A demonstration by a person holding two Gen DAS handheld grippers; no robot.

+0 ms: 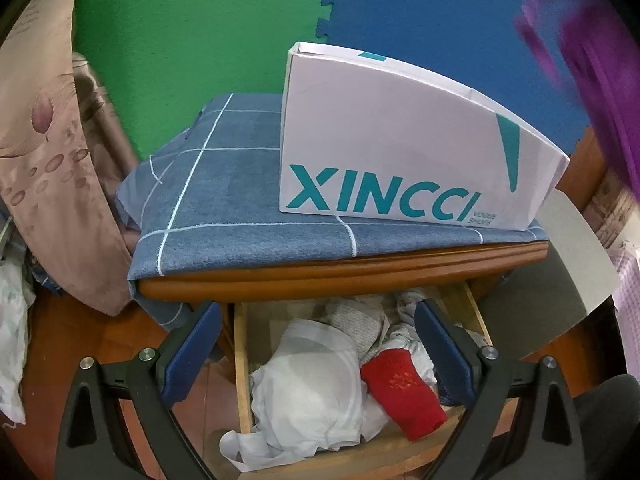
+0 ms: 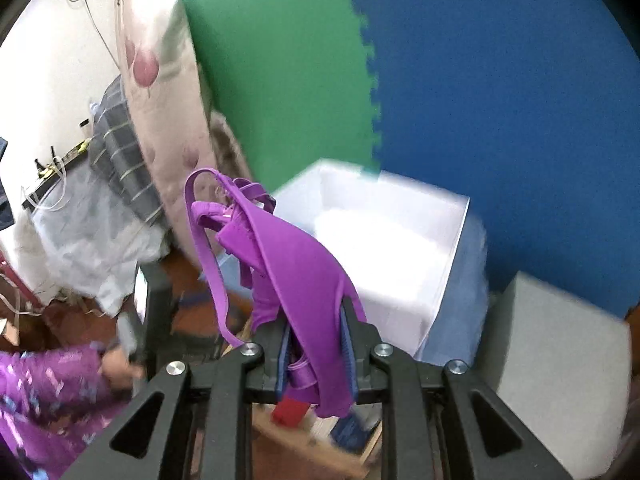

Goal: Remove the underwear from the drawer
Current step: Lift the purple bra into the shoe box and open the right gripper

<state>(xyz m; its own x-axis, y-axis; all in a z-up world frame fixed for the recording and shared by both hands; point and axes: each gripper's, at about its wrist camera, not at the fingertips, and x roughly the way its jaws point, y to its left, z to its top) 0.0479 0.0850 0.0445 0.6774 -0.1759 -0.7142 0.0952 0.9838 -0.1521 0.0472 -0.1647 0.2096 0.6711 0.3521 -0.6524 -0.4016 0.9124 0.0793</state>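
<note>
A purple bra (image 2: 288,264) hangs in the air with my right gripper (image 2: 316,332) shut on its cup, straps dangling to the left. The same purple garment (image 1: 592,64) shows as a blur at the top right of the left wrist view. My left gripper (image 1: 320,332) is open with nothing between its blue pads, above the open wooden drawer (image 1: 240,360). The drawer holds white underwear (image 1: 316,384), a red cloth (image 1: 404,388) and grey pieces. Far below my right gripper, part of the drawer (image 2: 320,444) shows.
A white XINCCI shoe box (image 1: 400,140) stands on a blue checked cloth (image 1: 224,208) over the cabinet top. A floral curtain (image 1: 44,152) hangs left. Green and blue foam mats (image 1: 200,20) cover the wall. A person's hand and purple sleeve (image 2: 48,392) are at lower left.
</note>
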